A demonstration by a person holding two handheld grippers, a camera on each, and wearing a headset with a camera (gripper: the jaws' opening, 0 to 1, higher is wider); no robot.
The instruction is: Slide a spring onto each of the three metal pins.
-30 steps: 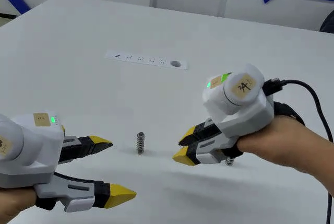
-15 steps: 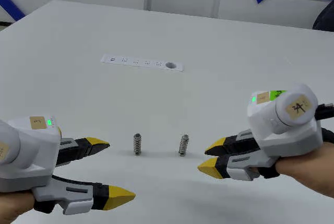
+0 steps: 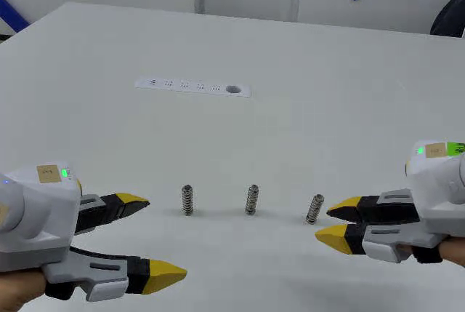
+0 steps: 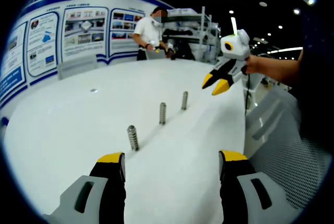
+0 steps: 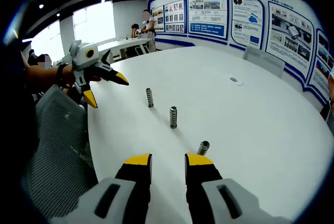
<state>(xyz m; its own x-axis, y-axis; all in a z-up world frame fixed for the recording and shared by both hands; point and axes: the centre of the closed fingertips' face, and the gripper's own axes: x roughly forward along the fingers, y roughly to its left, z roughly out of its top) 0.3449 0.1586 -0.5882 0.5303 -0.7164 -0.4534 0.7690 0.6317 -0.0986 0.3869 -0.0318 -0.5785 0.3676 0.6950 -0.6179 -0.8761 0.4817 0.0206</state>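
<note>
- Left gripper, 8 o'clock: jaws spread wide, gripping nothing.
- Right gripper, 4 o'clock: jaws barely parted, empty, just beside rightmost spring.
- Middle spring, left spring: upright, at its 9 o'clock.

Three coiled metal springs on upright pins stand on the white table in a row running 9 to 3 o'clock. The flat white power strip lies behind them toward 12 o'clock. The left gripper sits at 8 o'clock of the row. The right gripper sits just beside the row's 3 o'clock end.
</note>
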